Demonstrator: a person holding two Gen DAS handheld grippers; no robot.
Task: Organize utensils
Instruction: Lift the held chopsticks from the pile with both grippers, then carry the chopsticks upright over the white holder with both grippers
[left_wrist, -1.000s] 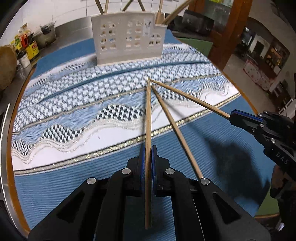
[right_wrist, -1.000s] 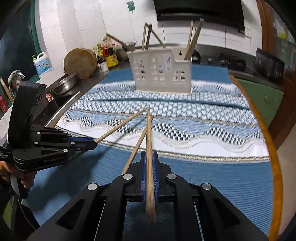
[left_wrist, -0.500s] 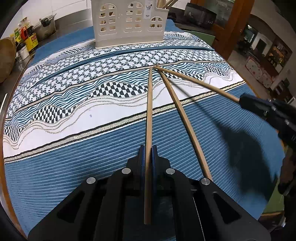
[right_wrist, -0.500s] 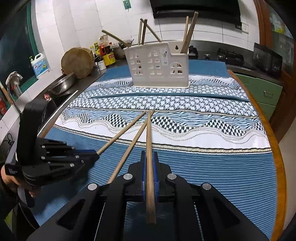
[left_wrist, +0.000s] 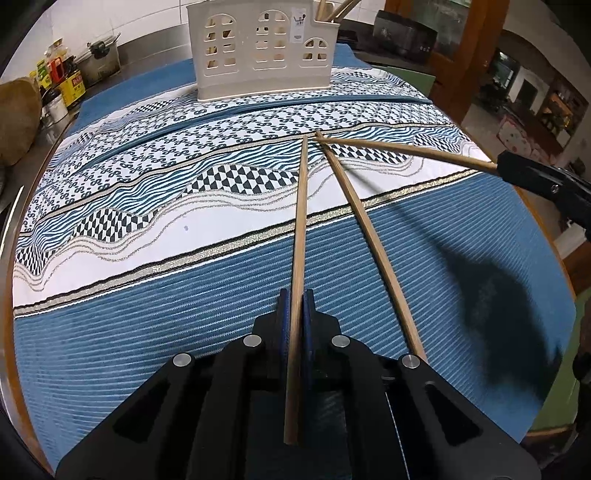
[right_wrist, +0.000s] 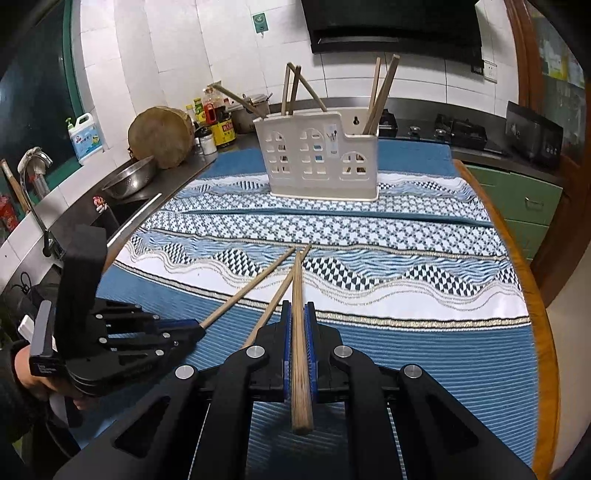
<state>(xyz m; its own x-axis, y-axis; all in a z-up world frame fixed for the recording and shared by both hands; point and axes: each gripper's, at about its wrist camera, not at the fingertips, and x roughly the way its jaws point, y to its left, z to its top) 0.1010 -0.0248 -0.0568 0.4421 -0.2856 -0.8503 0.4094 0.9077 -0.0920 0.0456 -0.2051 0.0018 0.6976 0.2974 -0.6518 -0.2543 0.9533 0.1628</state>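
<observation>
Chopsticks are the focus: three wooden ones fan out over a blue and white patterned cloth (left_wrist: 147, 206) covering the worktop, their far tips meeting near one spot. The left tool (left_wrist: 294, 306) is clamped tight on one chopstick (left_wrist: 301, 206), which runs straight ahead between its blue pads. The right tool (right_wrist: 297, 317) is likewise closed on a second chopstick (right_wrist: 297, 295). A third chopstick (left_wrist: 365, 236) lies loose on the cloth between the two held ones.

Compared with a second ago, the left tool has dropped lower and moved nearer the white utensil holder (left_wrist: 258, 48), which now fills the top of its view; the right tool has risen a little, so the holder (right_wrist: 317, 155) sits lower in its view. The held pair has kept its crossed-tip arrangement.

The holder stands upright at the far side of the cloth, already carrying several chopsticks. Judging from this, both held sticks are on their way to it, with the loose one left to collect.
</observation>
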